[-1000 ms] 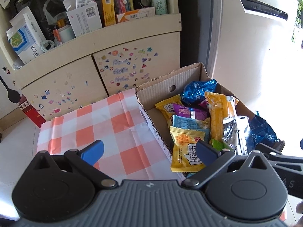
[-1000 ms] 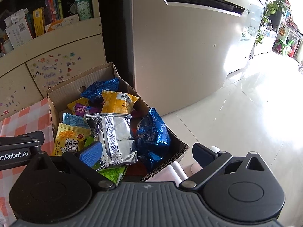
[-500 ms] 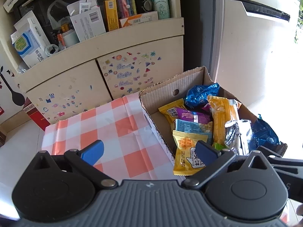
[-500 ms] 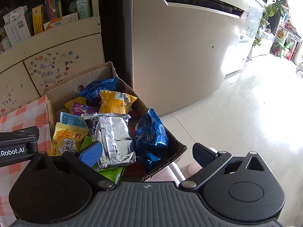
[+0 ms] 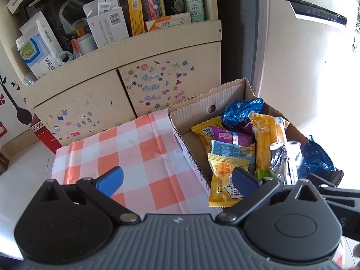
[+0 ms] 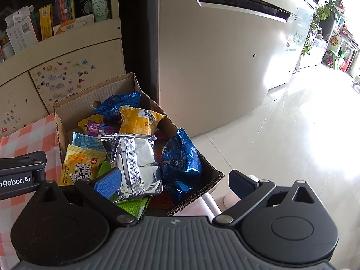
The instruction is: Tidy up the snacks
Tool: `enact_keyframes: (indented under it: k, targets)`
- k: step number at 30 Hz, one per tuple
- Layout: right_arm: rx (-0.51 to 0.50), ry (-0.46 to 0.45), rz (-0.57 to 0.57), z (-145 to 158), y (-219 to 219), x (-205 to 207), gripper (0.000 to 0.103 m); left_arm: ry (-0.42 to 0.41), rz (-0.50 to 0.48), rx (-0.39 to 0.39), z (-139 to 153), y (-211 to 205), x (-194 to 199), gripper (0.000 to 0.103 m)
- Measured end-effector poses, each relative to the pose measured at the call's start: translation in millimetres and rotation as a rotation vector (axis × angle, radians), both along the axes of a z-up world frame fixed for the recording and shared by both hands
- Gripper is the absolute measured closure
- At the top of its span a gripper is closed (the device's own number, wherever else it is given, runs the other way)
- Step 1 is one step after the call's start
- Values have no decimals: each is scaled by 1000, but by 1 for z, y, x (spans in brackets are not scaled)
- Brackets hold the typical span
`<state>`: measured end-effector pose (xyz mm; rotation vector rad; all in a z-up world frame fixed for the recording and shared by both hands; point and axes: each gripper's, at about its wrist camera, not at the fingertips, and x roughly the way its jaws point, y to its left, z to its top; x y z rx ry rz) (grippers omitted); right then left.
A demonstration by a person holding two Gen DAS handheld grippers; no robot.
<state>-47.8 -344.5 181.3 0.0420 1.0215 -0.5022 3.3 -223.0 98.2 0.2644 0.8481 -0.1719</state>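
Note:
A cardboard box (image 5: 193, 109) (image 6: 74, 103) holds several snack packs: a yellow waffle pack (image 5: 222, 180) (image 6: 78, 168), a silver foil pack (image 5: 283, 159) (image 6: 135, 164), a blue bag (image 5: 317, 157) (image 6: 180, 164), an orange-yellow pack (image 5: 265, 139) (image 6: 137, 122), a purple pack (image 5: 229, 136) and another blue bag (image 5: 240, 110) at the back. My left gripper (image 5: 177, 181) is open and empty above the box's left wall. My right gripper (image 6: 175, 182) is open and empty above the box's near right corner.
The box sits on a table with an orange-and-white checked cloth (image 5: 126, 148). Behind stands a cream cabinet (image 5: 112, 83) with stickers and a shelf of boxes and bottles. A fridge (image 6: 225, 56) stands to the right, with shiny tiled floor (image 6: 292, 135) below.
Both grippers have drawn back and up slightly from the box, so more of the cabinet shows. Both stay open and empty. The snacks have not moved.

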Motion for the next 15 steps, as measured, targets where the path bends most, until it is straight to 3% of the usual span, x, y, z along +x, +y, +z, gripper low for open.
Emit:
enact_keyframes:
  k: [15]
  targets:
    - [4,9,14,-3,2,2,0,4,-3,3,-1,4,1,1]
